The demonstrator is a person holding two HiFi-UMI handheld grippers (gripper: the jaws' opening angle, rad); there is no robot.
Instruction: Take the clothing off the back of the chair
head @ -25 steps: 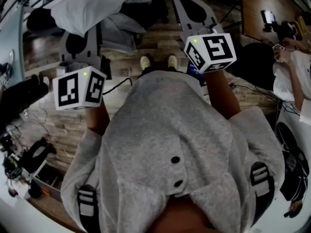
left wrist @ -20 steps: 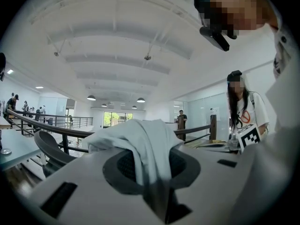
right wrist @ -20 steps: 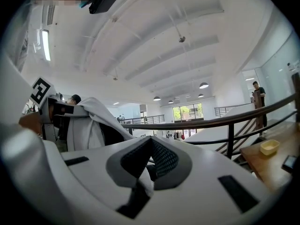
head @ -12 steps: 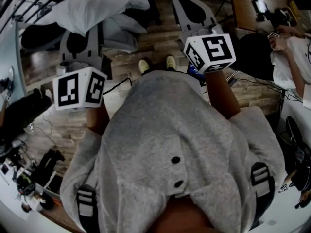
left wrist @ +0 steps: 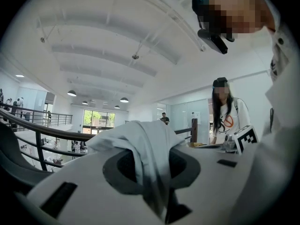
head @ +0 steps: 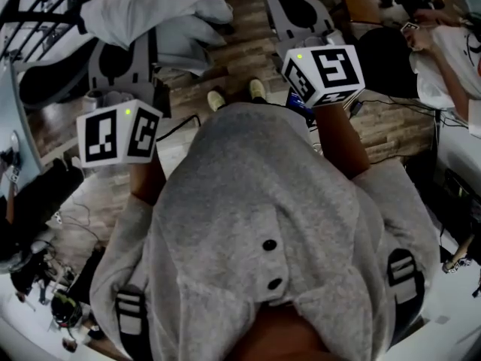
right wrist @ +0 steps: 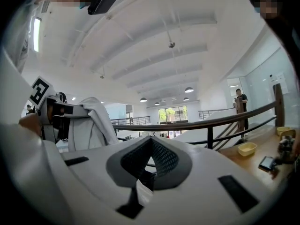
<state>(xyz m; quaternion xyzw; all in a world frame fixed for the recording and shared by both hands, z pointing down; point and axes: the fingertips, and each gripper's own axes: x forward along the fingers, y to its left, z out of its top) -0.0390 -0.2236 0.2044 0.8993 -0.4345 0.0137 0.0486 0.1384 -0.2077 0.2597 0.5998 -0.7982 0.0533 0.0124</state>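
In the left gripper, rumpled pale clothing

Left tongs tight on white garment, right tongs together and empty, both level.

Black railing bars the way straight ahead of the right gripper. Wooden desk and a person close off the right. Bare wood floor lies open below, cables trailing at left.
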